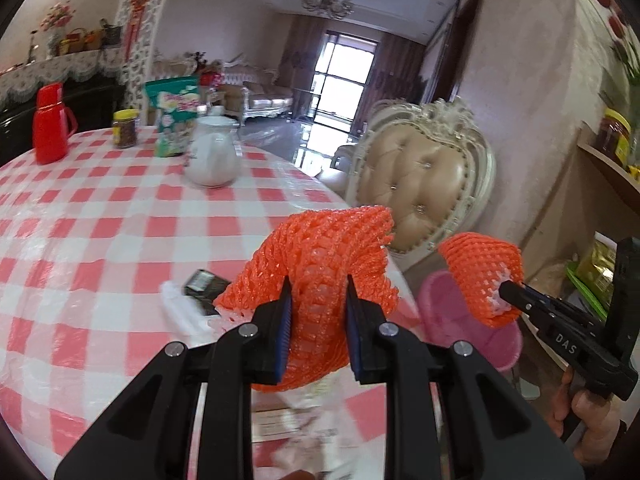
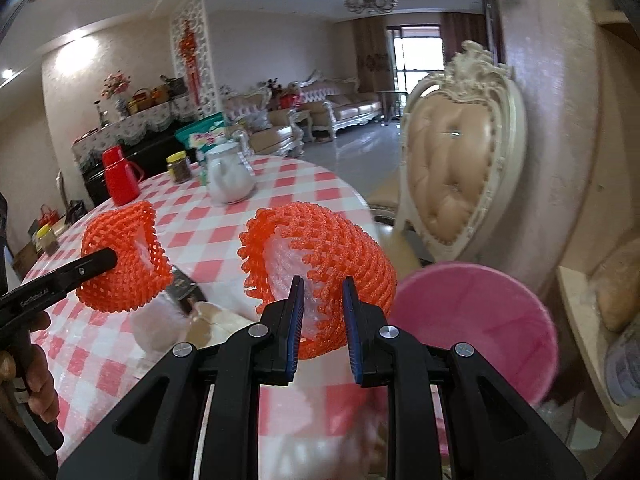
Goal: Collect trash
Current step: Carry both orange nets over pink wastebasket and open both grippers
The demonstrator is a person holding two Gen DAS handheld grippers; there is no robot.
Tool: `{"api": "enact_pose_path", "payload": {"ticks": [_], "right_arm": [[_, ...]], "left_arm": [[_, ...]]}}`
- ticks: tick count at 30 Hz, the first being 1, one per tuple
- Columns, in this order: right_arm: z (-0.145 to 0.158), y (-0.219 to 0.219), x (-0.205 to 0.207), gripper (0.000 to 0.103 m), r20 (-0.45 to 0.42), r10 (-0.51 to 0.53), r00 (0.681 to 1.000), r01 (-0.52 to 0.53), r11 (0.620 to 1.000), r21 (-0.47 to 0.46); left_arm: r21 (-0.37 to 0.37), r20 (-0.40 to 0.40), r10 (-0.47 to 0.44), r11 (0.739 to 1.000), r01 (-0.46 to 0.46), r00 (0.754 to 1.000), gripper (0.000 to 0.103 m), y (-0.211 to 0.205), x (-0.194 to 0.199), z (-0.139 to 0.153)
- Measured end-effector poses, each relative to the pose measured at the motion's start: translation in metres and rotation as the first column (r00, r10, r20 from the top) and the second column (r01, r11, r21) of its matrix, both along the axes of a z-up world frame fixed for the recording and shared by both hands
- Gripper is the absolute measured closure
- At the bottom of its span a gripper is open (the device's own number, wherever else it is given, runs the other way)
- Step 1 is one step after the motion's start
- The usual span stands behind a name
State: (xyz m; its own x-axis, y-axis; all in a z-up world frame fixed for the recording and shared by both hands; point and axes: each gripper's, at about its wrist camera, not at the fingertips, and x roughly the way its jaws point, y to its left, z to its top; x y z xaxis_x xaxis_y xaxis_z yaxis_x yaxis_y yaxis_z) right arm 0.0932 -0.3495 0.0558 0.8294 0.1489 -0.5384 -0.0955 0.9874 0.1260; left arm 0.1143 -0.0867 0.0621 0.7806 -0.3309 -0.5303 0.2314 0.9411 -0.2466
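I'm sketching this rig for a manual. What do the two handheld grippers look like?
Both the left gripper and the right gripper are black plastic, with silver round bolts on angular linkage arms and ribbed blue pads lining two flat fingers. White lettering marks each body's side.

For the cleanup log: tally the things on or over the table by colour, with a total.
Orange: 2, foam net in left gripper, foam net in right gripper
Red: 1, flask
White: 1, teapot
Green: 1, bag
Yellow-lidded: 1, jar
Total: 6

Orange foam net (image 1: 320, 264), spongy and matt; glossy plastic checked tablecloth (image 1: 100, 216); smooth pink plastic bin (image 2: 480, 320).
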Motion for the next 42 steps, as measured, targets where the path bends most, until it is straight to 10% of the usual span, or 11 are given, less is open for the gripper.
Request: {"api": "enact_pose_path", "payload": {"ticks": [34, 39, 42], "right_arm": [[-0.074, -0.147, 0.018, 0.081, -0.087, -0.276, 0.957, 0.276, 0.961, -0.005], [-0.082, -0.150, 0.025, 0.066, -0.110, -0.289, 0.951, 0.290, 0.957, -0.013], [-0.085, -0.152, 0.027, 0.040, -0.101, -0.307, 0.946, 0.306, 0.952, -0.024]], "left_arm": [[0.016, -0.005, -0.266, 0.964, 0.266, 0.964, 0.079, -0.187, 0.055, -0.006], [0.016, -0.027, -0.274, 0.962, 0.274, 0.961, 0.079, -0.194, 0.065, -0.015], [0.019, -0.038, -0.276, 0.961, 0.277, 0.960, 0.078, -0.198, 0.069, -0.019]]}}
